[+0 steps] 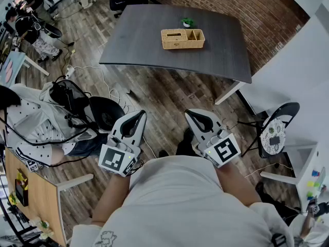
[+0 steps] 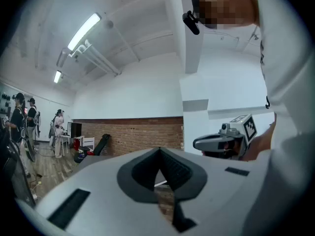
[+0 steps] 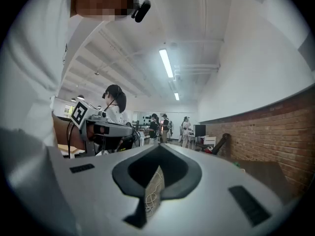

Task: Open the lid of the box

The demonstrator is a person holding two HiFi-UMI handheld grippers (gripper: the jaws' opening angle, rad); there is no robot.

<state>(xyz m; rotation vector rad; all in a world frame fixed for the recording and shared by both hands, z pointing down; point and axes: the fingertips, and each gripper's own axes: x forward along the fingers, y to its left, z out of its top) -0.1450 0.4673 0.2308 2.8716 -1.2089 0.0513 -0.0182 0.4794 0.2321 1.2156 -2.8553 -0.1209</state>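
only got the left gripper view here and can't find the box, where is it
observer: the woven box sits on the grey table, well ahead of the left claw and the right claw, with open floor between.
operator: is the right claw holding anything
observer: no, its own view shows the jaws together with nothing between them.
operator: anything near the box
observer: one small green thing on the table just behind it; whether they touch I cannot tell.
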